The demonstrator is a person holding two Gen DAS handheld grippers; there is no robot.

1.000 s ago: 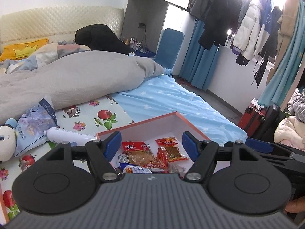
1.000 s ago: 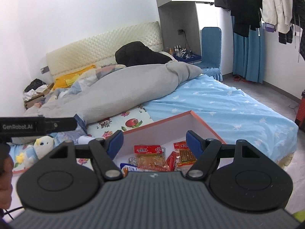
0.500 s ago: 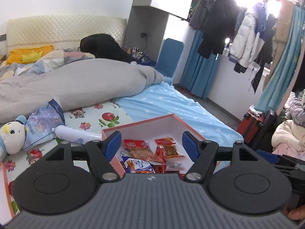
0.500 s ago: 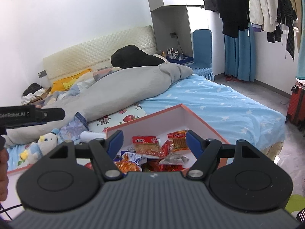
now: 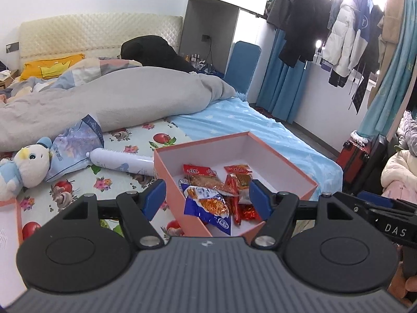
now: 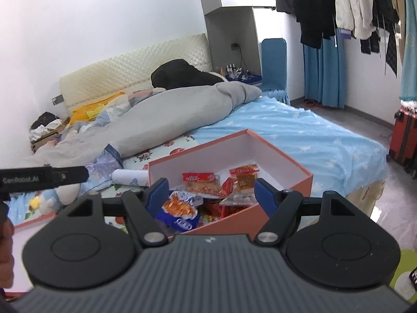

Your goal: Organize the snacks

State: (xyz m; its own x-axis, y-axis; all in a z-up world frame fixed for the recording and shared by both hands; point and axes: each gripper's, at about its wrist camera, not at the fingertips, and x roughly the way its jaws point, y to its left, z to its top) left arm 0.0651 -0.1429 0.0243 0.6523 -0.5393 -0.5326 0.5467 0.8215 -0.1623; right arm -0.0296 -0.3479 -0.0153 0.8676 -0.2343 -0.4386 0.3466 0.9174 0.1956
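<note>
The left gripper [image 5: 208,195] hangs with fingers [image 5: 155,193] spread above a pink box [image 5: 273,154] of snack packets [image 5: 208,203] on the bed [image 5: 234,120], a white bottle [image 5: 117,160] beside it.

Bed [image 5: 234,120]: box [image 5: 286,161], bottle [image 5: 117,160], plush [image 5: 26,167], duvet [image 5: 117,99].

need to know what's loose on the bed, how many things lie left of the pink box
3: a white bottle against the pink box, a blue-patterned bag beyond it, a plush toy farthest left. More may be hidden.
</note>
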